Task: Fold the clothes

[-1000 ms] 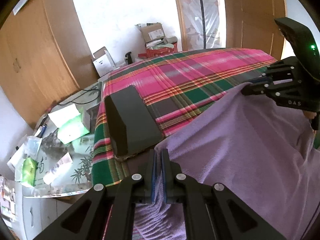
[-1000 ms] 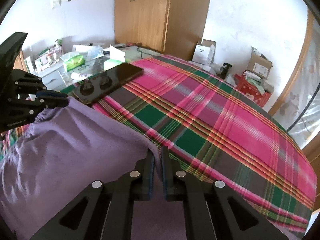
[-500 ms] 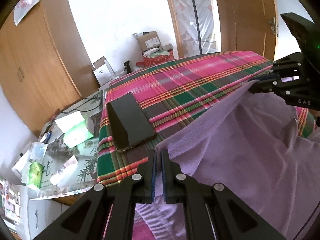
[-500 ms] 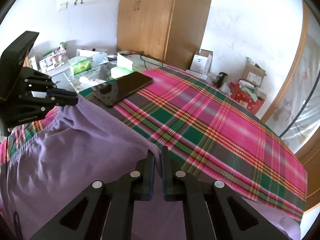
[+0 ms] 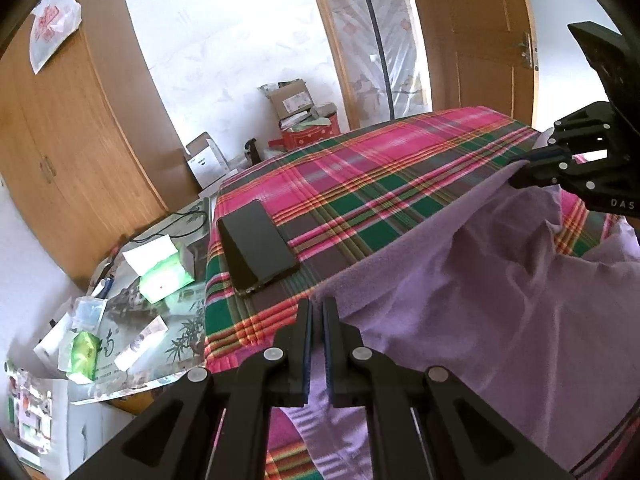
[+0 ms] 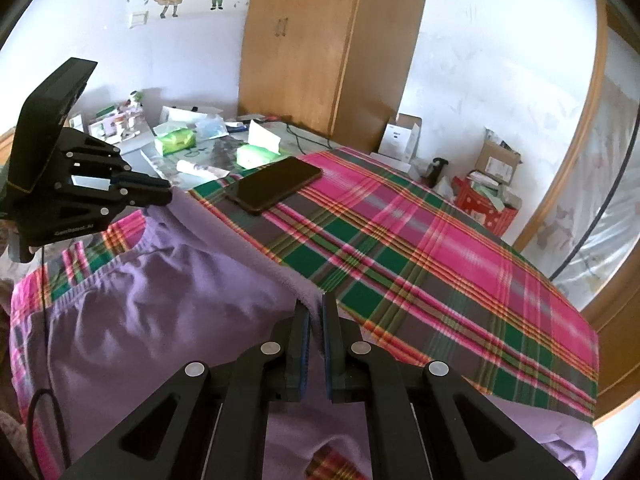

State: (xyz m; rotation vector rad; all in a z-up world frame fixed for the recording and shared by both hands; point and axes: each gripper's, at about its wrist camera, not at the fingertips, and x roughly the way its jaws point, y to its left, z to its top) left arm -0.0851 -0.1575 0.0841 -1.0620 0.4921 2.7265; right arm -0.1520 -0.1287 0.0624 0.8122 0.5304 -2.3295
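Holding one edge of the purple cloth (image 5: 460, 292), the left gripper (image 5: 316, 320) and the right gripper (image 6: 314, 320) are both pinched tight on it. The edge hangs lifted between them over the checked bed cover (image 6: 420, 248), near a phone (image 5: 256, 248). No fold is made yet, I think.

Left gripper (image 5: 316, 312) is pointing down at a slant, jaws pinching together with only a sliver between the pads. Right gripper (image 6: 315, 312) is angling down likewise, jaws pressing near-closed. Both are hanging side by side, apart.
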